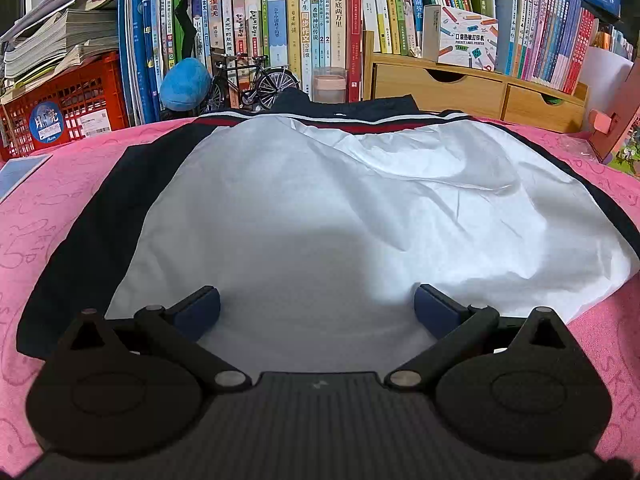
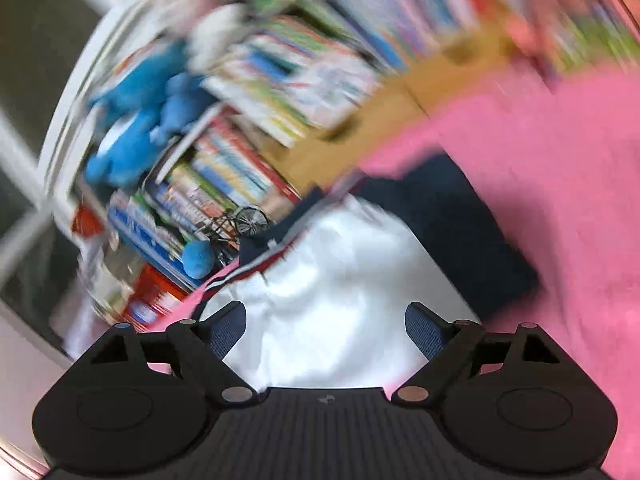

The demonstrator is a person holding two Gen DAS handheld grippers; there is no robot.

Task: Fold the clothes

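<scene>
Nearest the left wrist camera, the left claw (image 1: 317, 307) hangs with its jaws spread wide, blue pads well apart, nothing gripped; white cloth lies under the gap. That cloth is the jacket (image 1: 360, 208), spread flat on a pink cloth cover (image 1: 60, 200) over the surface. Its white panel faces up, with dark navy fabric along the left and right sides and a red and white stripe across the far edge.

Beyond the jacket stand a row of upright books (image 1: 280, 32), a small model bicycle (image 1: 256, 80), a blue plush toy (image 1: 185, 84), a red plastic crate (image 1: 68, 108) at far left, and a wooden drawer unit (image 1: 472, 88) at far right.

From the right wrist, the view is tilted and heavily blurred. The right claw (image 2: 325, 330) is also wide open and holds nothing; the jacket's (image 2: 340, 300) white part shows between and beyond its pads, though whether they touch it cannot be told.
</scene>
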